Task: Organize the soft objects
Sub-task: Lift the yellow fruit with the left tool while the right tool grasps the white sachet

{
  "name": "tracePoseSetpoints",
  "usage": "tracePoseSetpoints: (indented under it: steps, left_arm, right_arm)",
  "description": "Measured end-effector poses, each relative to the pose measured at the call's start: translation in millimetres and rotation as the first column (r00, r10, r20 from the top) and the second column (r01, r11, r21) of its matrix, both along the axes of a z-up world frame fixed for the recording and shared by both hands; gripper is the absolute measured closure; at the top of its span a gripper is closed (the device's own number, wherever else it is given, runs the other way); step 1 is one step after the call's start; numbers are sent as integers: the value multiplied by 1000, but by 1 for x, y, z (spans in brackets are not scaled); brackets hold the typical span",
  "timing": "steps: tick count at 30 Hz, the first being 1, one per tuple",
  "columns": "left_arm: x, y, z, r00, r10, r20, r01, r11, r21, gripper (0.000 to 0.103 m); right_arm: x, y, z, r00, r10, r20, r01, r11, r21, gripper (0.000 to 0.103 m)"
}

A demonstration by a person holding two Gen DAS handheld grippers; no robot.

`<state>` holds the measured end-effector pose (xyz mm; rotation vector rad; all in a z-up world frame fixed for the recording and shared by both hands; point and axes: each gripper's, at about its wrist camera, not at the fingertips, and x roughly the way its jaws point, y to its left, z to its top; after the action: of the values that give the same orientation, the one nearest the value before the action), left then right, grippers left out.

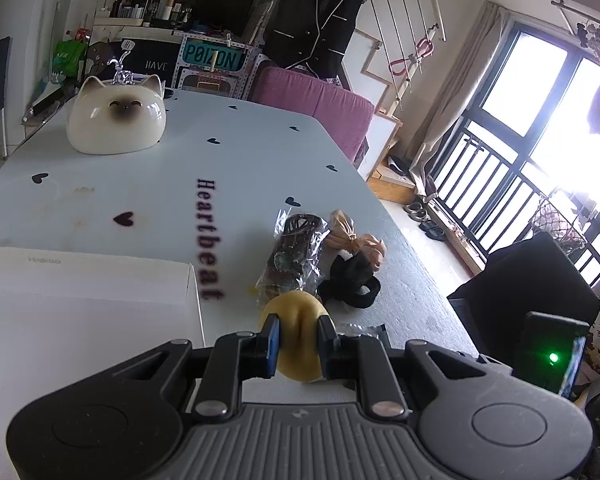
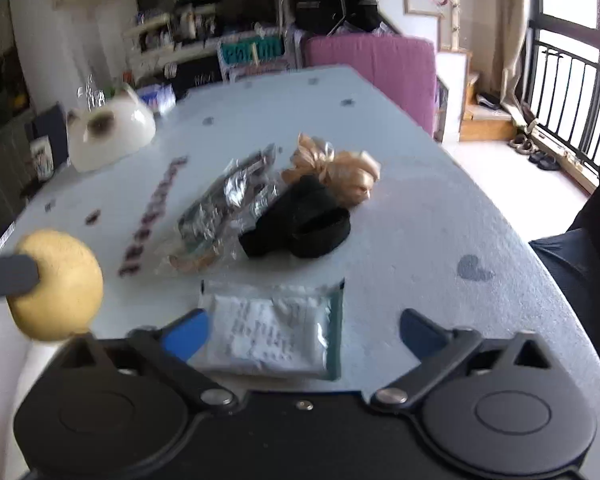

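Table (image 1: 148, 184), heart-print cover: left hand-held gripper (image 1: 298, 344) clamped on yellow sponge ball (image 1: 296, 320). Right hand-held gripper (image 2: 304, 328) fully spread, empty, above white packet (image 2: 276, 336). Remaining pile at 12 o'clock unsorted.

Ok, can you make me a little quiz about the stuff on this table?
1. True or false: the left tool squeezes a yellow sponge ball.
2. What lies between the right tool's open fingers? A) white packet B) black fabric band C) cat-shaped ceramic jar
3. Fill in: the tablecloth has small black ____ printed on it.

Key: 1 true; 2 A; 3 hearts.
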<state>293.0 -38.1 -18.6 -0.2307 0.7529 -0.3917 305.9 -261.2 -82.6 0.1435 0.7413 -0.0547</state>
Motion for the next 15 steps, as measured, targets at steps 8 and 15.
tracePoseSetpoints:
  steps: [8, 15]
  left_arm:
    - [3, 14, -1, 999, 33, -8, -33, 999, 22, 83]
    - [6, 23, -2, 999, 40, -8, -40, 999, -10, 83]
  right_arm:
    - [16, 29, -8, 999, 14, -44, -15, 999, -38, 0]
    - [20, 44, -21, 998, 35, -57, -41, 994, -100, 0]
